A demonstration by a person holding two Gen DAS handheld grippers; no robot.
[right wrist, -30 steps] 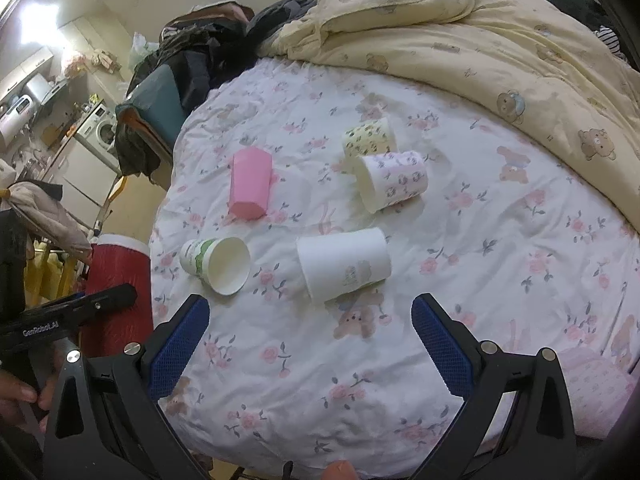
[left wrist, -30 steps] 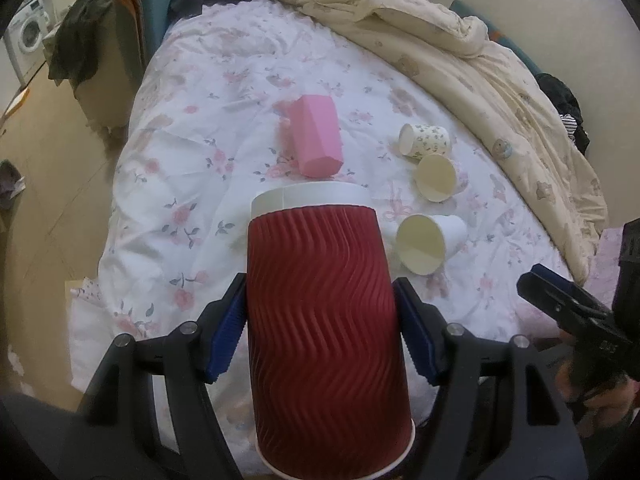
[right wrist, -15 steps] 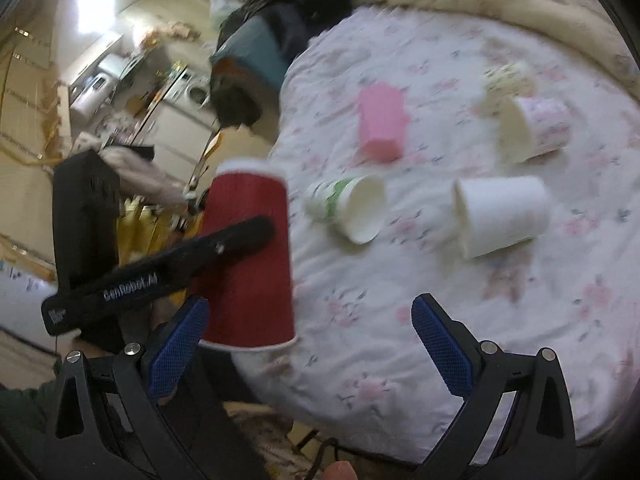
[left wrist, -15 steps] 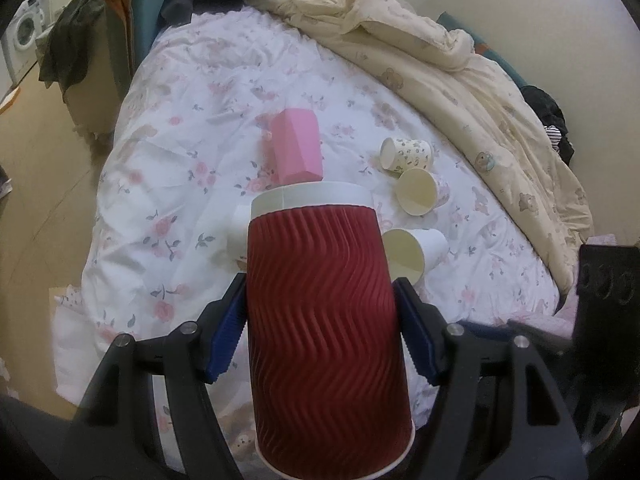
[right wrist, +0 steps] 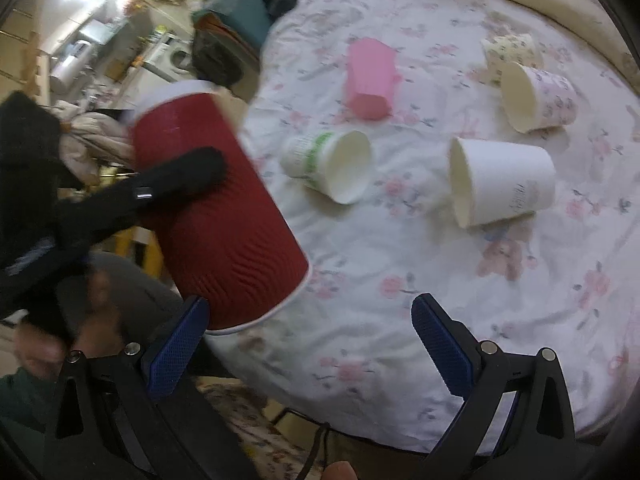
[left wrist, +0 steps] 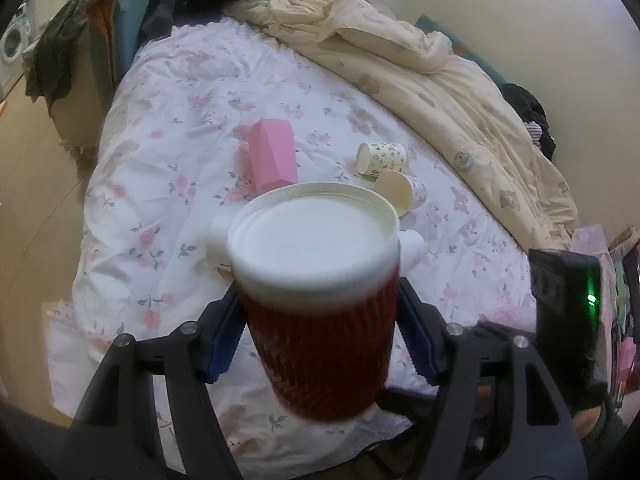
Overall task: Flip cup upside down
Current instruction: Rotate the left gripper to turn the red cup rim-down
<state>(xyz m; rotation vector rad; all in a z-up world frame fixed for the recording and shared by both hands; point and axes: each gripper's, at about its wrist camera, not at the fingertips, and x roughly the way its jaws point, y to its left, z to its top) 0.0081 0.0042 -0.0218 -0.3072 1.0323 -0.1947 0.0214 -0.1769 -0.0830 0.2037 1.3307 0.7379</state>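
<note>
My left gripper (left wrist: pixel 320 340) is shut on a red ribbed paper cup (left wrist: pixel 320 344), held in the air off the near edge of the bed. The cup's white base (left wrist: pixel 314 236) tilts toward the left wrist camera. In the right wrist view the red cup (right wrist: pixel 216 208) is tilted, base up-left and white-rimmed mouth down-right, with the left gripper's black finger (right wrist: pixel 176 180) across it. My right gripper (right wrist: pixel 308 344) is open and empty, close to the right of the cup's mouth.
On the flowered bed sheet (right wrist: pixel 400 264) lie a pink cup (right wrist: pixel 370 76), a green-banded white cup (right wrist: pixel 328 164), a plain white cup (right wrist: pixel 504 180) and two patterned cups (right wrist: pixel 536 96), all on their sides. A cream duvet (left wrist: pixel 420 64) is heaped at the far right.
The red cup has tipped from upside-down-vertical so its white base now leans toward the left camera. The right gripper has swung left, closer to the cup.
</note>
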